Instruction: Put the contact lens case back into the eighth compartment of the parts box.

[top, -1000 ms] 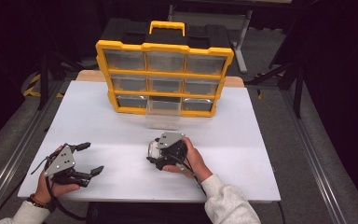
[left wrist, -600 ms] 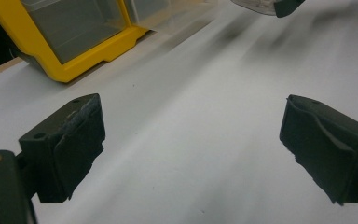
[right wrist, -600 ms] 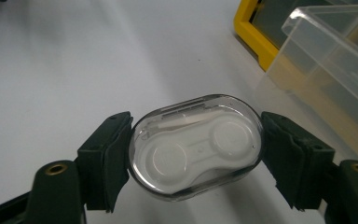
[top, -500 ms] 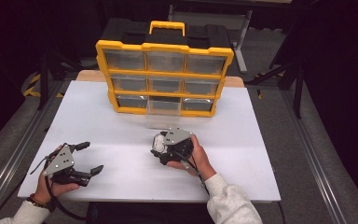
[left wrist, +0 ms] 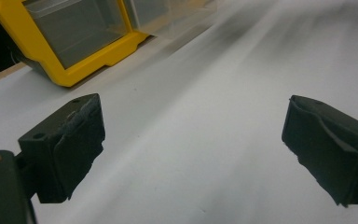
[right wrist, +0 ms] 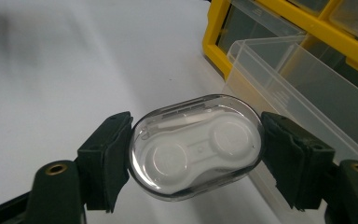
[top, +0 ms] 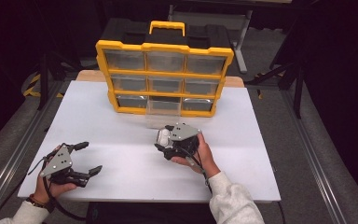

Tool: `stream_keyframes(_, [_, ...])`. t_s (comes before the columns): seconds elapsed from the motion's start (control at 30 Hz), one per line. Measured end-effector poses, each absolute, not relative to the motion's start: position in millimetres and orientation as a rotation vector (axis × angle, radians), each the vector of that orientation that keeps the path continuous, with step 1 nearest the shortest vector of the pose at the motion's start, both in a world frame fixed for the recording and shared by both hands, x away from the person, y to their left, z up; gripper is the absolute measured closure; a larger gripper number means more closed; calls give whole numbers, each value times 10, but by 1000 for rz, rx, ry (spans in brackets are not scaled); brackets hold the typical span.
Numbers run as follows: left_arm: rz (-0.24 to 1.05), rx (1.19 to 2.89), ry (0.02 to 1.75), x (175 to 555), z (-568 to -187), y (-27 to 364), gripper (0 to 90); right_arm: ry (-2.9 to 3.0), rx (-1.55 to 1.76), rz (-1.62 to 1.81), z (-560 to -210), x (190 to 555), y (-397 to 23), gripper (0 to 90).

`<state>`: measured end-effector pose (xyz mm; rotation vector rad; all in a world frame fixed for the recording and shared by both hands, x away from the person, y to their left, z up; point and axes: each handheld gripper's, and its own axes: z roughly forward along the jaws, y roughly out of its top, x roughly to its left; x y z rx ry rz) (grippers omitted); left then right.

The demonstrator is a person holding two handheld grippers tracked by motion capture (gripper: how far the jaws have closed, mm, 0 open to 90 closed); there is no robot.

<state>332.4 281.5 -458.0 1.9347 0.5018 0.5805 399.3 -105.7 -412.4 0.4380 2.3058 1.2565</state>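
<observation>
The right tool [right wrist: 196,149] clamps a clear oval case [right wrist: 196,147] between its jaws beside the pulled-out drawer [right wrist: 303,88]; the left tool [left wrist: 191,149] rests agape over the table [top: 121,140].

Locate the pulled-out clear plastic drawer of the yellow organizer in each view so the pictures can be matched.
High view: the pulled-out clear plastic drawer juts from the bottom row's middle slot, just beyond the right gripper.
Left gripper view: blurred, at the top edge, right of the frame corner.
Right gripper view: upper right, behind the clear oval case.
Shared landmark: the yellow organizer frame.
</observation>
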Motion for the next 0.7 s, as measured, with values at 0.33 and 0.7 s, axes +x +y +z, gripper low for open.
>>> stream_keyframes(0.33, [582, 1942, 500, 3326, -4585, 2811, 68, 2252, 448, 1262, -4056, 3992, -1114, 287])
stream_keyframes(0.7, [575, 1942, 500, 3326, -4586, 2809, 69, 2164, 469, 1285, -3938, 4038, -1195, 287])
